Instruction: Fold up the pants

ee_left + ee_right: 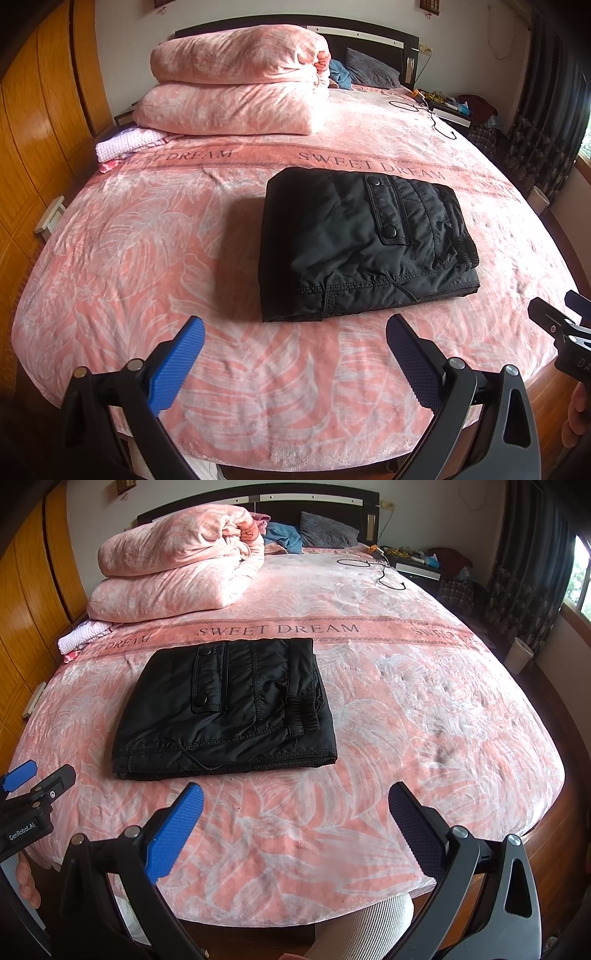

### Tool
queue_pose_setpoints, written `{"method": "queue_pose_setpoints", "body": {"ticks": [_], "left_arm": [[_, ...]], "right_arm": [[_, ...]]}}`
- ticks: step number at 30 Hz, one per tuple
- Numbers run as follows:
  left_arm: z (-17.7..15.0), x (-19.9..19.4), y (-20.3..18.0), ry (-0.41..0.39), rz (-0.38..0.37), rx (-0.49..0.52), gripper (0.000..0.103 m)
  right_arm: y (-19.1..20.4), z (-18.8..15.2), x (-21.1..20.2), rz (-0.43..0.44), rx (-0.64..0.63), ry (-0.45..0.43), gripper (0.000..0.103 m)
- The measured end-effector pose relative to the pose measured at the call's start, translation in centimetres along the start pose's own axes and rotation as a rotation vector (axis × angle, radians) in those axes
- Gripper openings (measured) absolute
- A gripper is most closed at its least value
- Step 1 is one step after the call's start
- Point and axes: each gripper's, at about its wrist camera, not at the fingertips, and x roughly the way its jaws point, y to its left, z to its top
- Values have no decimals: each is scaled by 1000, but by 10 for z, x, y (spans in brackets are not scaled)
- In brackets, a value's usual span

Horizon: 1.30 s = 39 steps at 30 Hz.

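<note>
Tongs: both sets are spread wide with nothing between the pads. left gripper [293,341] hangs over the near edge of the bed at the bottom of its own view, right gripper [295,808] does the same in its view. Neither touches any cloth.

Key relation: black pants [364,240] sit ahead of both tongs, already in a compact folded rectangle, so I'd say the folding looks basically done. In the left wrist view the bundle is center to right of center; in the right wrist view the pants [229,709] are left of center. So they lie between the two grippers, about equally near to each, as far as I can judge.

Long axis: the bundle looks only a bit wider than deep, running side to side across the frame, waistband elastic at the right end, snap pocket on top.

Bed: pink "SWEET DREAM" blanket [147,258] covers the whole thing, pants rest mid-bed, nearer the front edge than the headboard.

Folded quilt: big pink stack [236,81] in the upper left, well apart from the pants.

Small stuff: lilac knit cloth [125,144] tucked beside the quilt at left, black cable [436,118] on the bed at upper right, grey pillow [369,66] by the headboard.

In the way: nothing sits between tongs and pants, just bare blanket.
</note>
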Motion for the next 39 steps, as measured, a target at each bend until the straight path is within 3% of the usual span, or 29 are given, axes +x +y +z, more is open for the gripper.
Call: {"method": "queue_pose_setpoints", "body": {"ticks": [24, 39], "left_arm": [[0, -3, 2, 14, -19, -22, 99], [4, -25, -6, -30, -16, -2, 99]], "right_arm": [[-1, -3, -1, 2, 3, 3, 100], [-1, -4, -4, 4, 6, -2, 100]]}}
